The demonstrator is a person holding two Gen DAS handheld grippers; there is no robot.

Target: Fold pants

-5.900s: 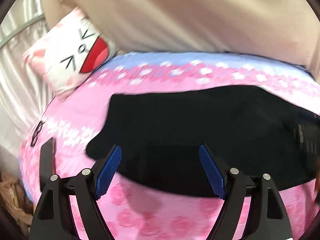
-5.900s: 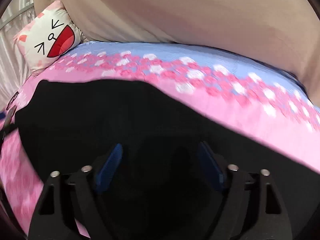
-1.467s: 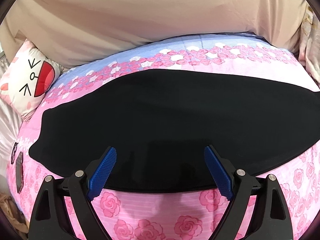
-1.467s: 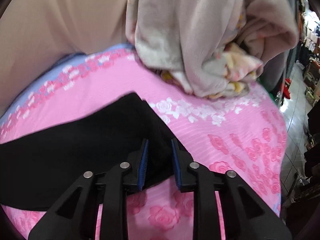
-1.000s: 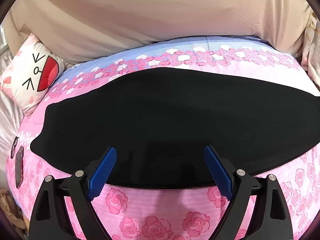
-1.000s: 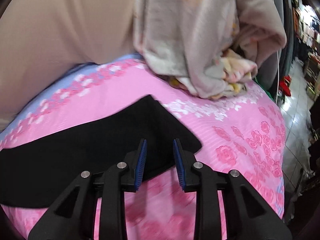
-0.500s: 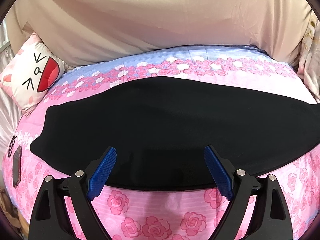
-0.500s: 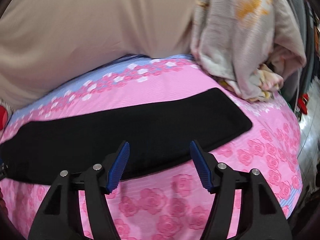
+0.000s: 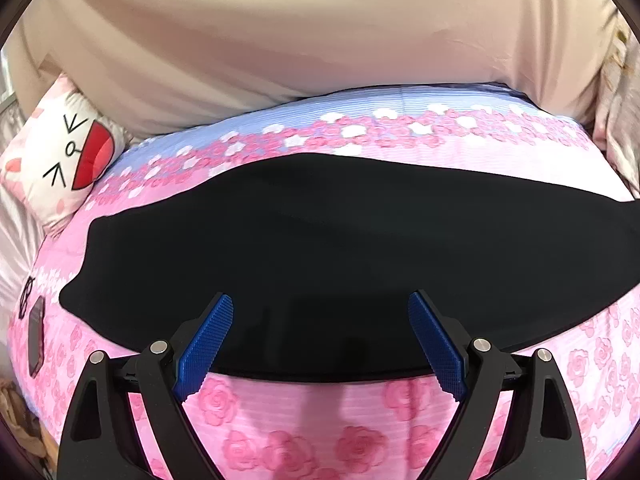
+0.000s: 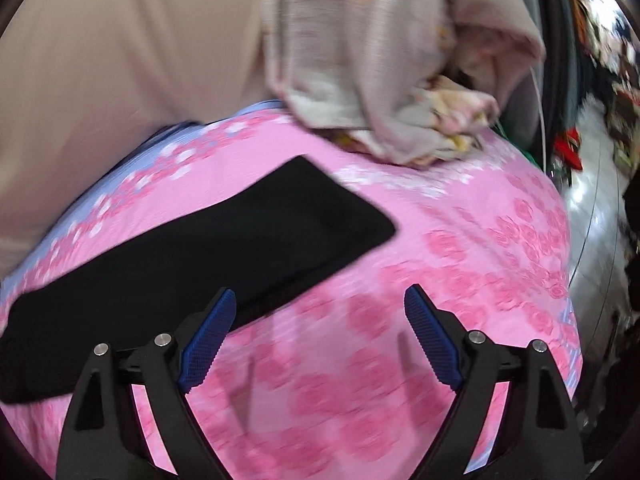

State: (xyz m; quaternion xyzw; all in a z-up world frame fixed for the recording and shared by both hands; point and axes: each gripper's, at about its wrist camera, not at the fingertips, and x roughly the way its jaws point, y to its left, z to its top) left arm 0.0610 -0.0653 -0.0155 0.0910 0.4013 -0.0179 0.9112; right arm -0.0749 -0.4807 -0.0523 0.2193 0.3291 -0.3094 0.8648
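The black pants (image 9: 340,248) lie flat as one long band across the pink rose-print bed cover (image 9: 304,416). My left gripper (image 9: 320,312) is open and empty, hovering over the near edge of the band's middle. In the right wrist view the pants (image 10: 224,248) end in a squared-off tip at the right. My right gripper (image 10: 320,308) is open and empty, held above the bed cover (image 10: 460,264) just in front of that end, its left finger over the pants' near edge.
A cat-face pillow (image 9: 60,156) sits at the far left of the bed. A beige sheet (image 9: 300,40) hangs behind the bed. A crumpled grey blanket (image 10: 392,60) lies at the bed's far right. A dark phone (image 9: 35,336) lies at the left edge. The bed drops off at right to a tiled floor (image 10: 600,176).
My right gripper let go of the pants' right end, opened wide and swung right over the bed cover. My left gripper stayed open and almost still.
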